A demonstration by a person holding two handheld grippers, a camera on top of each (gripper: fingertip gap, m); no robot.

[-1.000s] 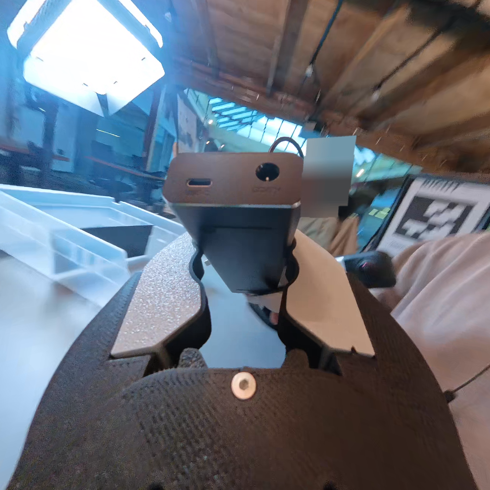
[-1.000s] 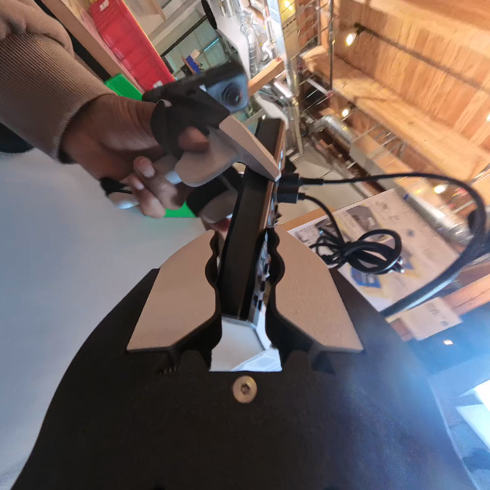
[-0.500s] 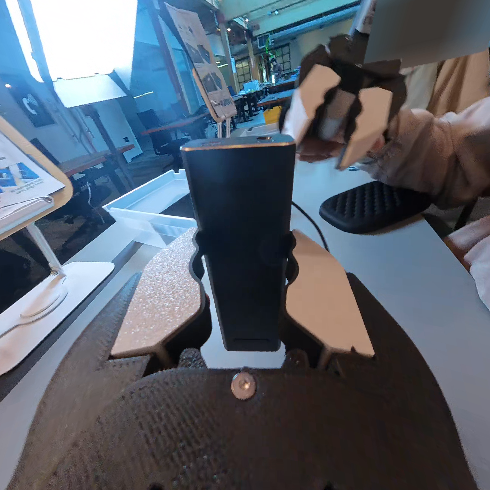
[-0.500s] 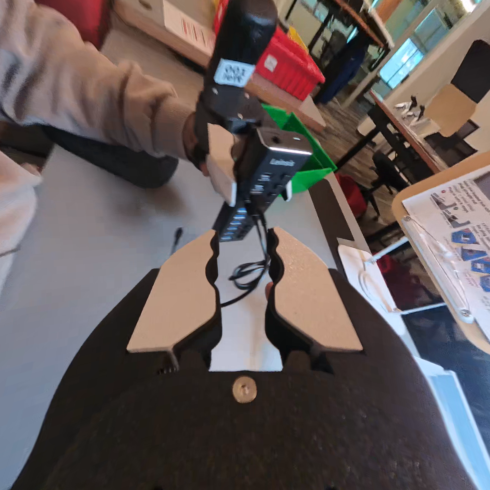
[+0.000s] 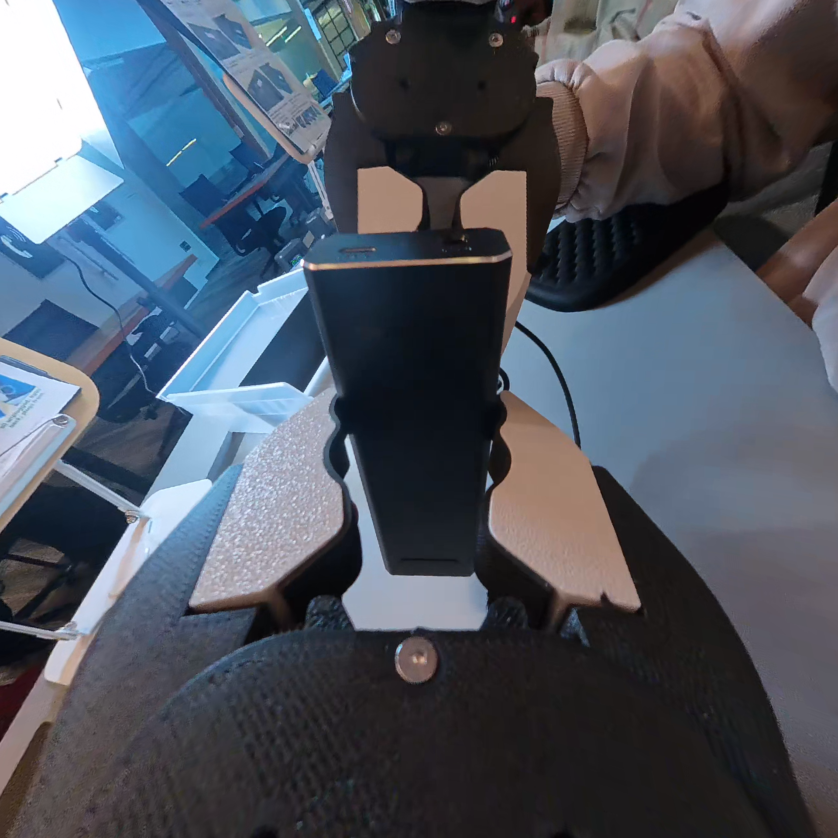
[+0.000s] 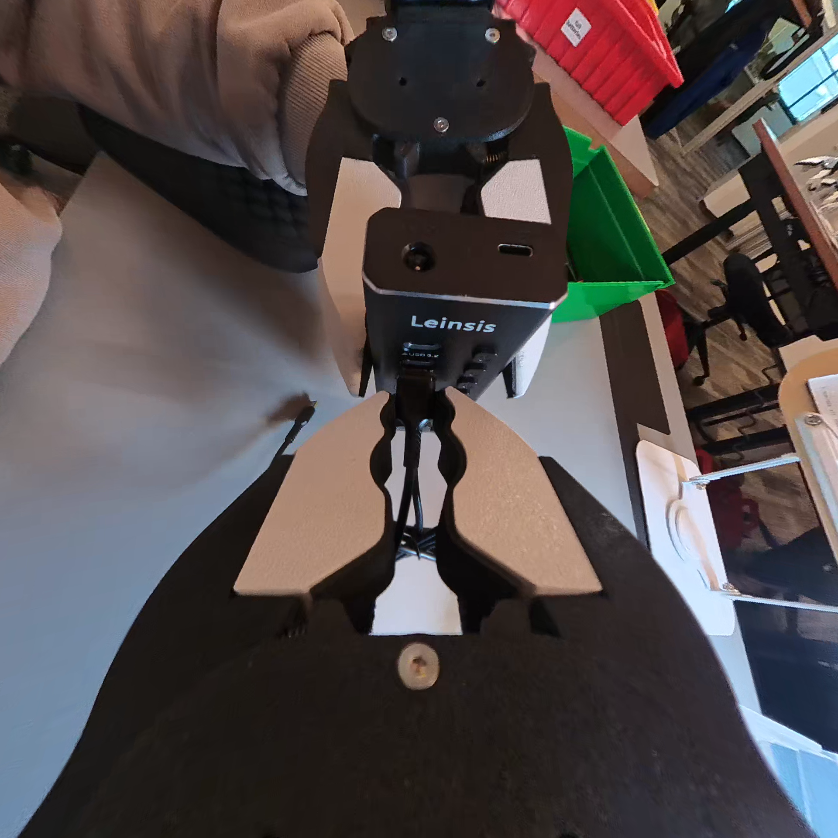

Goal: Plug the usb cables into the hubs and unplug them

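My left gripper (image 5: 415,408) is shut on a black USB hub (image 5: 408,362) and holds it upright above the grey table (image 5: 680,453). In the right wrist view the hub's port face (image 6: 458,326) looks at me, with the left gripper's fingers (image 6: 338,317) on both of its sides. My right gripper (image 6: 415,399) is shut on the black USB plug (image 6: 415,390) that sits in a lower port of the hub. Its cable (image 6: 412,476) runs down between my fingers to a coil (image 6: 417,548). Another loose connector end (image 6: 299,419) lies on the table. The right gripper (image 5: 442,217) shows behind the hub.
A green bin (image 6: 607,236) and a red bin (image 6: 589,45) stand beyond the hub. A white tray (image 5: 236,344) is at the left, a black mesh pad (image 5: 626,258) under a sleeve at the right. A clear sheet stand (image 6: 680,521) stands to the right. Only a small space, under 4 cm, lies between the two pairs of fingers.
My right gripper let go of the hub's edge, drew back, then came in at the port face and closed on the plug. The left gripper swung the hub down from overhead to upright.
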